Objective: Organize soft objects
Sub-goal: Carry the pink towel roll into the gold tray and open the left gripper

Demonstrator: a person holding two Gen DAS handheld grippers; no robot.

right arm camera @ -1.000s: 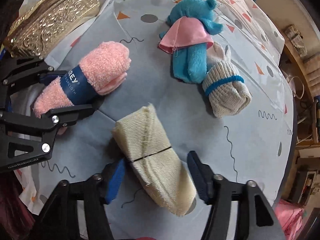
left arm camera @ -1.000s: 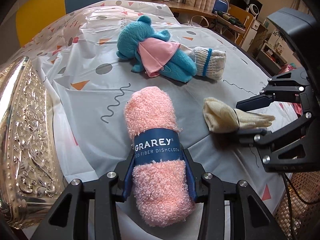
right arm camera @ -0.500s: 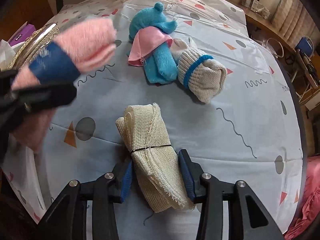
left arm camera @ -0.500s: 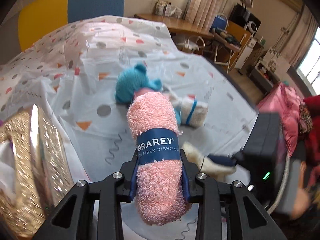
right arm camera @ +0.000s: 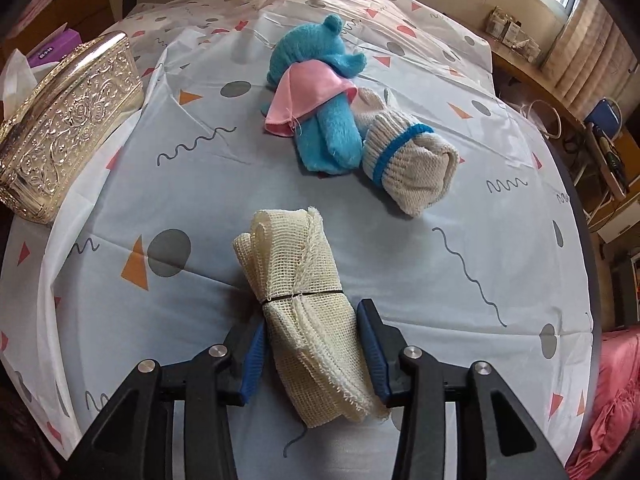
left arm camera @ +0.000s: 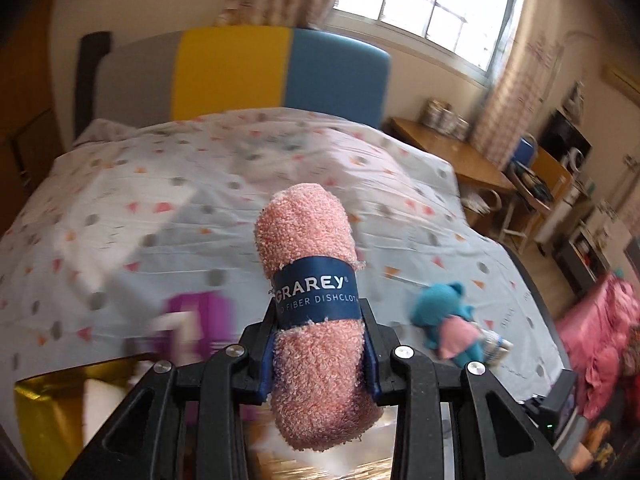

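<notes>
Carrying the pink dishcloth roll (left arm camera: 316, 312) in my left tool (left arm camera: 318, 346), I have both pads squeezed against its sides just below the blue paper band, and the roll hangs clear above the gold box (left arm camera: 52, 408), whose rim shows at 7 o'clock in the left view. To finish this step well I would bring the roll over the middle of the box before letting go, keeping it level so its long end does not catch the rim; the view is blurred there, so I cannot tell how much room is inside. My right tool (right arm camera: 312, 346) is clamped on the cream mesh cloth (right arm camera: 304, 312), just below its black band, and the cloth rests on the patterned bed cover (right arm camera: 460, 280). In the right view the gold box (right arm camera: 68, 132) stands at 10 o'clock, the blue plush toy (right arm camera: 320, 92) lies at 12 o'clock, and the rolled knit sock (right arm camera: 412, 164) touches it at 1 o'clock. I would hold the right side quiet until the left one releases.
</notes>
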